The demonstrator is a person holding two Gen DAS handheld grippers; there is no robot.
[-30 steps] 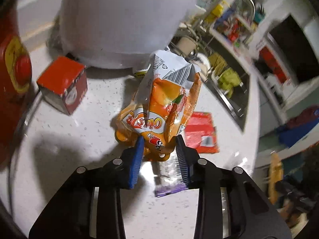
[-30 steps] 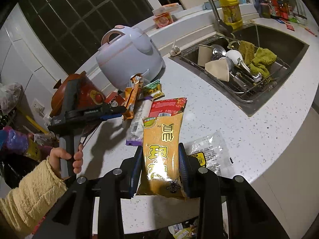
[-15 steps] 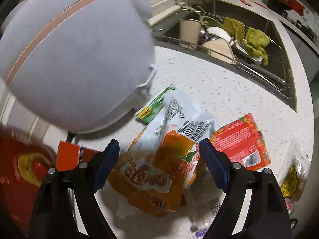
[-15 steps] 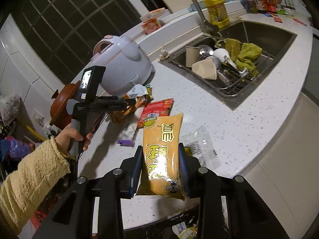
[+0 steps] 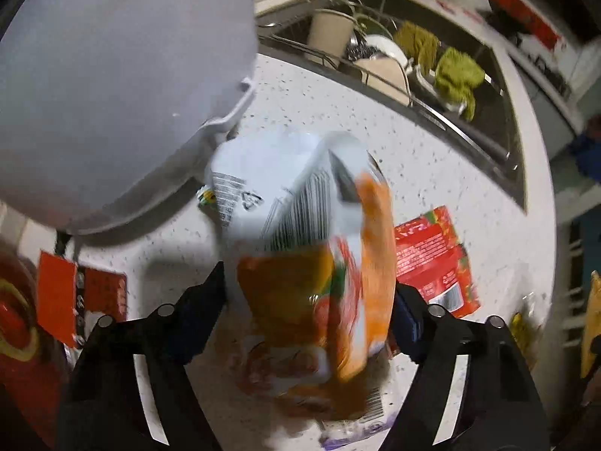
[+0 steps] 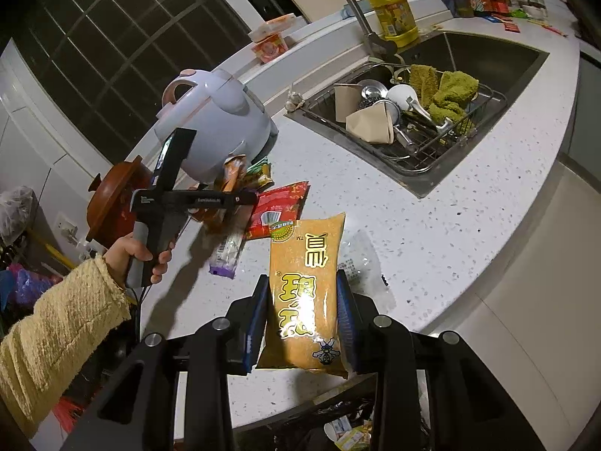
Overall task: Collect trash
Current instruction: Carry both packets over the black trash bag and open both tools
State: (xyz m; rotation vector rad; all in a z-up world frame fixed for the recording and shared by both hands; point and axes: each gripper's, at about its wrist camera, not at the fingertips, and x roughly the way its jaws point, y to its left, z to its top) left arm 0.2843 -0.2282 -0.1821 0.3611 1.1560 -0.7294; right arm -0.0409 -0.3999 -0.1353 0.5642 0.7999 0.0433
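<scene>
My left gripper (image 5: 310,293) is open wide over the white speckled counter (image 5: 432,158). A crumpled orange and white snack bag (image 5: 311,248) stands blurred between its fingers, in front of the pale rice cooker (image 5: 112,75). The left gripper also shows in the right wrist view (image 6: 244,199), beside the same bag (image 6: 231,173). My right gripper (image 6: 302,323) is shut on a flat yellow snack packet (image 6: 306,293), held above the counter's front edge. A red wrapper (image 5: 435,259), a purple-ended wrapper (image 6: 225,251) and a clear wrapper (image 6: 357,251) lie on the counter.
The sink (image 6: 488,60) with a dish rack of cups and green cloths is at the right. A brown clay pot (image 6: 112,199) and a red box (image 5: 75,293) stand left of the rice cooker. A yellow bottle (image 6: 392,11) stands behind the tap.
My left gripper has opened wide from its grip on the orange bag and moved in closer over it. My right gripper keeps its hold on the yellow packet.
</scene>
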